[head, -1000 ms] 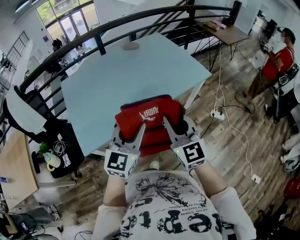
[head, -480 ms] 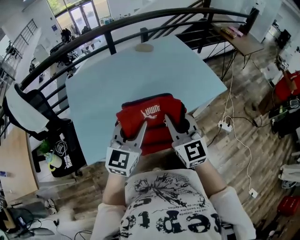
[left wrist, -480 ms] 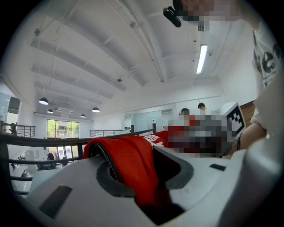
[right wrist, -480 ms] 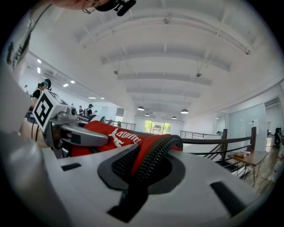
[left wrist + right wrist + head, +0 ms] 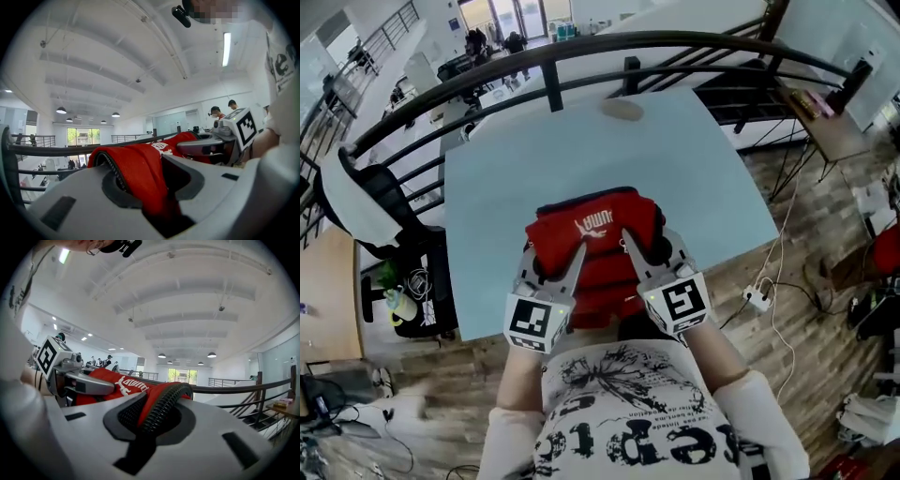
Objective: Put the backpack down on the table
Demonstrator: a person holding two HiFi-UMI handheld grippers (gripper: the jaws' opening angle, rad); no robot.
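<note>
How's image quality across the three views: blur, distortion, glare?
Head view: backpack sharp, floor at lower left motion-smeared, even light. Left gripper view: fisheye with black corners, near fingers soft, ceiling light blown out. Right gripper view: same vignette, zipper crisp, ceiling pale and low-contrast.

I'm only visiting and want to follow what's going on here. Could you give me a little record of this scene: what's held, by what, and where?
Held thing: red backpack
Left gripper: jaws shut on the backpack's fabric beside a zipper
Right gripper: jaws shut on the backpack's zippered edge
Place: over the near part of the light blue table; whether it rests there can't be told
Also on table: small beige object, far end
Beyond table: black railing
</note>
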